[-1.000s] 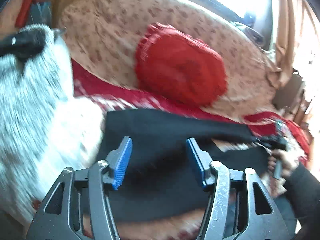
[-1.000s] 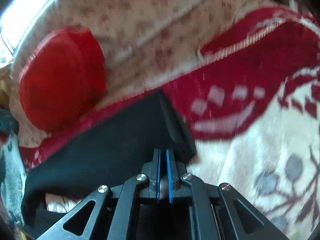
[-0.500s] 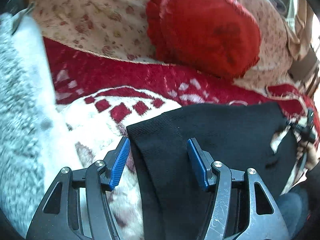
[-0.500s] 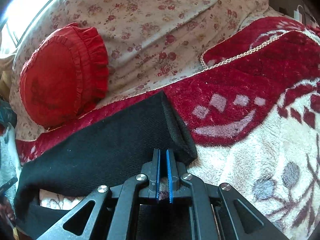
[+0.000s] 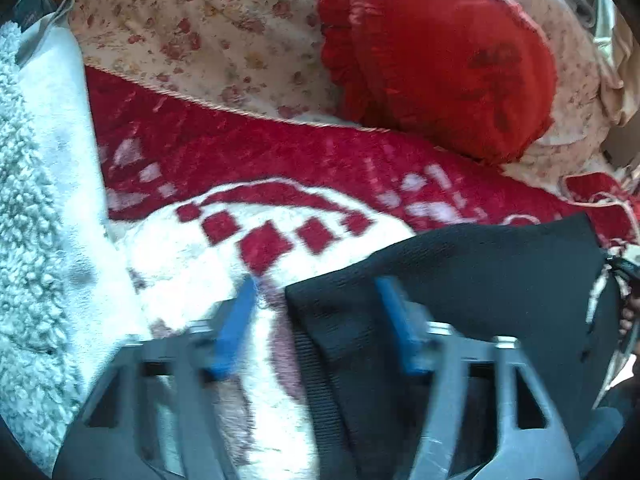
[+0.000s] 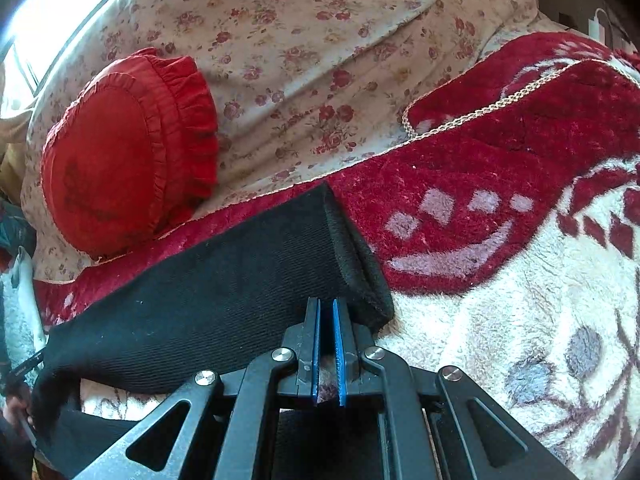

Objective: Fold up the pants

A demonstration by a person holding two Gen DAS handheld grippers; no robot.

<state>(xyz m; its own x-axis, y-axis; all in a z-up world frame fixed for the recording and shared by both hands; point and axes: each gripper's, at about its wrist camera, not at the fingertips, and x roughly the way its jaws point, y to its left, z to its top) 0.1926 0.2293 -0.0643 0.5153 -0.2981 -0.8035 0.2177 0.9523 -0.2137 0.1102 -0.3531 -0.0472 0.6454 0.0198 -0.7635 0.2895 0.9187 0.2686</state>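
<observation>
While the black pants (image 6: 224, 292) lie spread across the red-and-cream patterned blanket (image 6: 500, 184), the right gripper (image 6: 326, 322) sits at their near edge with its blue pads almost together, only a thin slit between them. Blanket pile shows through that slit, and whether any pants fabric is caught between the pads cannot be told. In the right wrist view the garment runs as a long band from lower left to a thick hemmed end just right of the gripper tips.

The left gripper (image 5: 316, 316) is wide apart and motion-blurred. Its left blue pad lies over the cream part of the blanket (image 5: 192, 256); its right pad lies over the pants (image 5: 500, 276). A ribbed corner of the garment sits between the two pads, not clamped.

A round red ruffled cushion (image 6: 124, 156) rests on the floral sheet (image 6: 320, 40) beyond the blanket. In the left wrist view a white fleecy throw (image 5: 36, 216) borders the blanket on the left.
</observation>
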